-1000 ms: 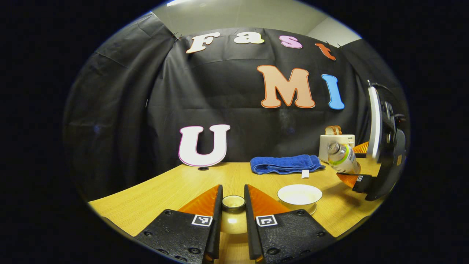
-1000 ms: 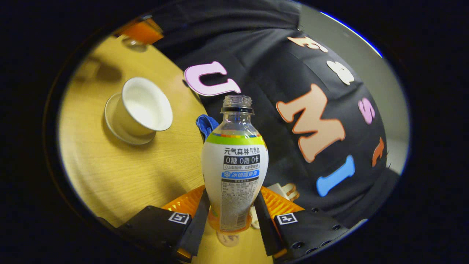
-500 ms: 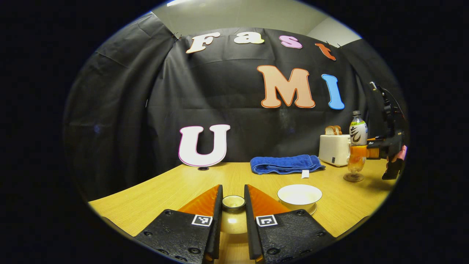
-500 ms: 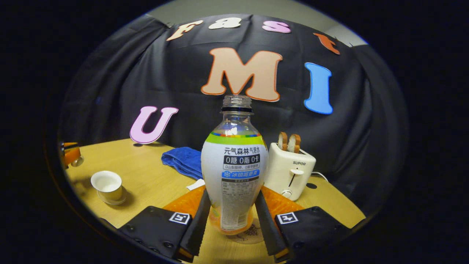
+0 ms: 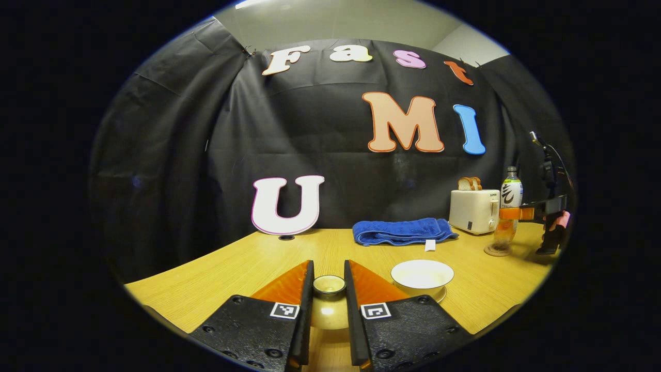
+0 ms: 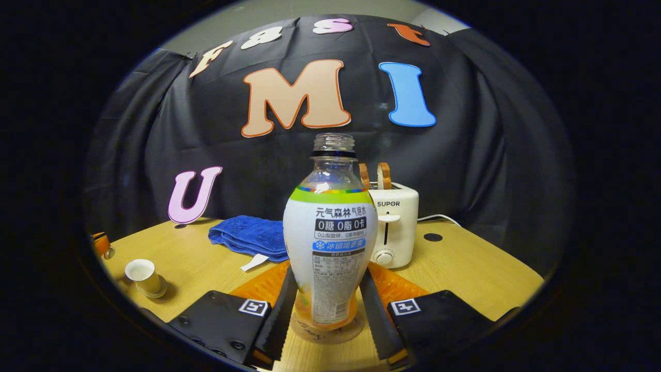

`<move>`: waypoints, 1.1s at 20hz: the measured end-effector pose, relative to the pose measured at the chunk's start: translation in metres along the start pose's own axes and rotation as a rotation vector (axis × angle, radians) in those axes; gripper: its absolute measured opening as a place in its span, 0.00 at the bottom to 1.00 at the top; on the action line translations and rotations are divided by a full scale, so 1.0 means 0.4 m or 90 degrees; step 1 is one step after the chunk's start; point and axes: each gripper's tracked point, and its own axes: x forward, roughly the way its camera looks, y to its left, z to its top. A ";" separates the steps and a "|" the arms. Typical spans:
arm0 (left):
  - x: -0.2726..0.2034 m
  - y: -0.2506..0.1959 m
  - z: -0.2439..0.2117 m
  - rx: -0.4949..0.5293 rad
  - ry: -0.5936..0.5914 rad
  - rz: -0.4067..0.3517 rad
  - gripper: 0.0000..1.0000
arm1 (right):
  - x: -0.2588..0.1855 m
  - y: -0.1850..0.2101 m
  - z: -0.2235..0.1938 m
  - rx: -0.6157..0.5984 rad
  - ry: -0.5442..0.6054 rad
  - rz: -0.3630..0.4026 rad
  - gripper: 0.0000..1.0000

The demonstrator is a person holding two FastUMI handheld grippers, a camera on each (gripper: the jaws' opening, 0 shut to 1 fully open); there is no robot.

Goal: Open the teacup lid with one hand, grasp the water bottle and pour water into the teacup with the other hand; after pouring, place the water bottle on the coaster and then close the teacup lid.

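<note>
A: Starting on the left, what is the left hand-held gripper [image 5: 329,297] doing?

B: It is holding the teacup lid [image 5: 329,305] by its knob, with both fingers closed narrowly on it, low over the bench [image 5: 232,268]. The open teacup [image 5: 422,275] is sitting on its saucer just ahead and to the right of those fingers, close but apart from them.

A: And farther right?

B: The right hand-held gripper [image 6: 326,305] is gripping the water bottle [image 6: 330,243] around its lower body, fingers pressing on both sides. The bottle is standing upright and uncapped, directly between the fingers, with its base on or just above the coaster [image 6: 325,333]; I cannot tell whether it is fully resting yet. In the left gripper view the bottle [image 5: 508,206] is standing far off to the right, by the toaster [image 5: 473,211], beyond the blue towel [image 5: 403,231].

A: So which step is in hand?

B: I judge it is setting the bottle on the coaster. To do it well, the right hand should be keeping the bottle vertical and centred over the coaster, lowering until the base is bearing flat, then opening the fingers evenly so neither side is dragging it. It should then be backing straight out, since a tall bottle may tip if brushed.

A: And the lid?

B: It is waiting. From the right gripper view the teacup [image 6: 142,276] is lying well to the left of the bottle, so the left hand is the one placed to close it afterwards.
</note>
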 end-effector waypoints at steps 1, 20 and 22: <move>0.000 0.002 0.001 0.000 -0.001 0.000 0.29 | 0.001 -0.001 -0.004 0.001 -0.001 -0.001 0.71; 0.000 0.000 0.001 0.000 -0.001 0.000 0.28 | 0.018 0.018 -0.046 -0.043 -0.003 -0.009 0.84; 0.001 -0.001 0.000 -0.001 -0.001 0.000 0.28 | 0.014 0.018 -0.052 -0.036 -0.004 -0.006 0.90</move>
